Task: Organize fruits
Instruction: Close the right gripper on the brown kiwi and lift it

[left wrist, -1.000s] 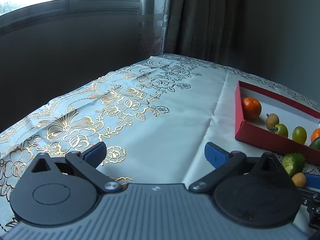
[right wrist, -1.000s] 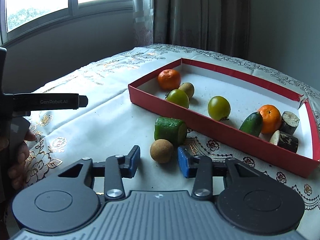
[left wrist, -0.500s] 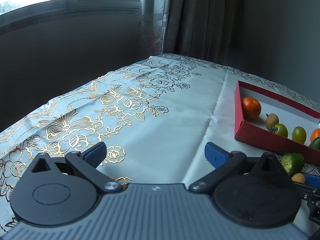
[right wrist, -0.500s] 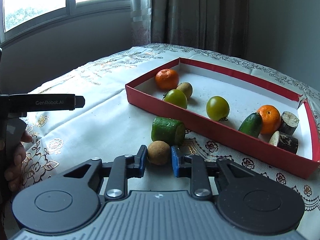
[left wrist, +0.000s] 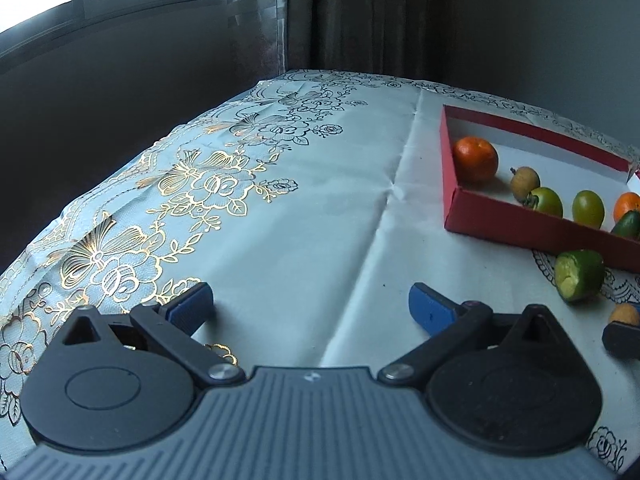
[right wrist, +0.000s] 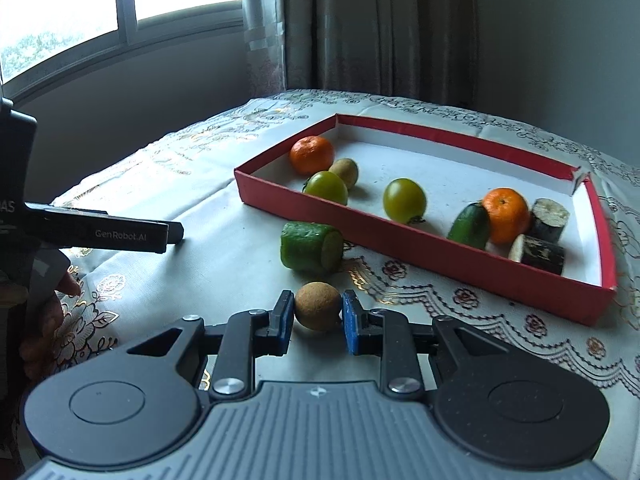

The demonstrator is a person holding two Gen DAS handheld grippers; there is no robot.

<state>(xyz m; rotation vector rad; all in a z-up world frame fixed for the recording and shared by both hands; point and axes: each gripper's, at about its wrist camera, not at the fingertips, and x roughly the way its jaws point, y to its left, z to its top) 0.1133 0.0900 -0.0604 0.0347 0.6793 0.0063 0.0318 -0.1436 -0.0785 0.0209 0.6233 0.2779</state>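
Observation:
My right gripper [right wrist: 317, 312] is shut on a small round brown fruit [right wrist: 318, 306], low over the tablecloth in front of the red box [right wrist: 420, 246]. A green cucumber chunk [right wrist: 311, 246] lies on the cloth just beyond it, outside the box. The box holds two oranges [right wrist: 312, 155], two green tomatoes [right wrist: 404, 200], another brown fruit [right wrist: 345, 171], a cucumber piece [right wrist: 469, 222] and two dark cut pieces [right wrist: 544, 254]. My left gripper [left wrist: 310, 306] is open and empty over the bare cloth, left of the box [left wrist: 520, 230]. The brown fruit [left wrist: 624, 314] and cucumber chunk [left wrist: 580, 274] show at its right.
The table wears a pale floral cloth [left wrist: 240, 184] with gold embroidery at the left. The table edge falls away at the left toward a dark wall, window and curtain [right wrist: 360, 28]. The left gripper's body [right wrist: 100, 234] and the hand holding it sit left of the right gripper.
My right gripper closed on the brown fruit, which now looks slightly raised off the cloth. The left gripper has turned a little toward the box and stays open.

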